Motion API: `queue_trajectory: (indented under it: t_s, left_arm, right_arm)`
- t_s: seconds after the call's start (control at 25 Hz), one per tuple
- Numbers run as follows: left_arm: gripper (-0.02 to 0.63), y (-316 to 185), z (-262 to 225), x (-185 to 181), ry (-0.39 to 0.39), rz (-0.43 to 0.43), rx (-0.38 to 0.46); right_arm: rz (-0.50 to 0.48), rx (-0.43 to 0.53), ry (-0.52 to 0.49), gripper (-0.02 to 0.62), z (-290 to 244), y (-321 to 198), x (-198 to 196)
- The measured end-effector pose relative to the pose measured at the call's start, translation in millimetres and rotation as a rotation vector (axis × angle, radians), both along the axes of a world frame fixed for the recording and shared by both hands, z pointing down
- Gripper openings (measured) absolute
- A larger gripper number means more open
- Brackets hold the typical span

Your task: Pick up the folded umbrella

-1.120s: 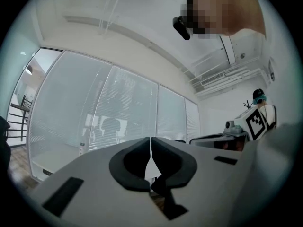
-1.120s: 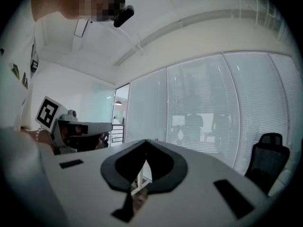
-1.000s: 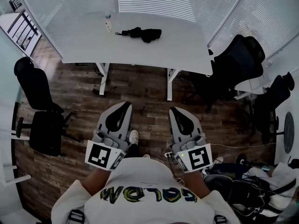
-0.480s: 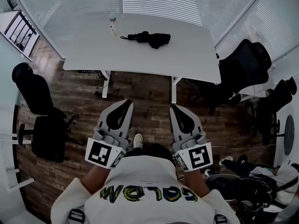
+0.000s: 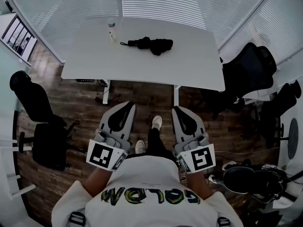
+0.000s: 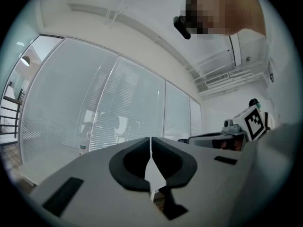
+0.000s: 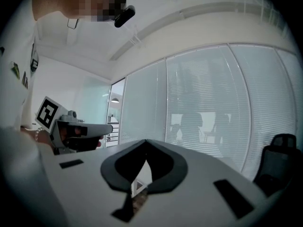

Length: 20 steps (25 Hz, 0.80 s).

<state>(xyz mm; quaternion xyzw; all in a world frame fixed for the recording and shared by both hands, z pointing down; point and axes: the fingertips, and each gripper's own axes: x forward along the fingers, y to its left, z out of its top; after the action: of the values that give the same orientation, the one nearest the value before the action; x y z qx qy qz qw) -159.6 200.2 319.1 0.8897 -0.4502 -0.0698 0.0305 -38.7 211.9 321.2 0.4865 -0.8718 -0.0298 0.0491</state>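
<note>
One umbrella (image 5: pixel 150 44), white table (image 5: pixel 189 65), wood floor (image 5: pixel 137 97)

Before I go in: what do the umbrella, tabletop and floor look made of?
Umbrella: soft matte black fabric, bunched in folds; likely nylon or similar. Tabletop: smooth white board, faint sheen, probably laminate. Floor: dark wood-look planks with visible seams; real wood or vinyl, can't tell.

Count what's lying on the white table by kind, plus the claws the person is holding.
Folded umbrella: 1
Bottle: 1
Claws: 2, the left claw and the right claw
Total: 4
</note>
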Motion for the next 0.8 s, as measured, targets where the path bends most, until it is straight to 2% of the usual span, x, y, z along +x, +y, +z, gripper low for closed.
queue_trajectory:
  t_s: [0.44, 0.8]
  left_arm:
    - [0.021, -101.7, 4.7, 33.9, -0.019, -0.003, 0.004]
    - [0.021, -205.4, 4.6, 82.3, -0.046, -0.01, 0.008]
  right_arm:
    - [0.005, 0.001, -0.018, 0.012, 5.3, -103.5, 36.8]
    - [-0.003, 0.004, -0.024, 0.012, 4.0, -210.5, 85.9]
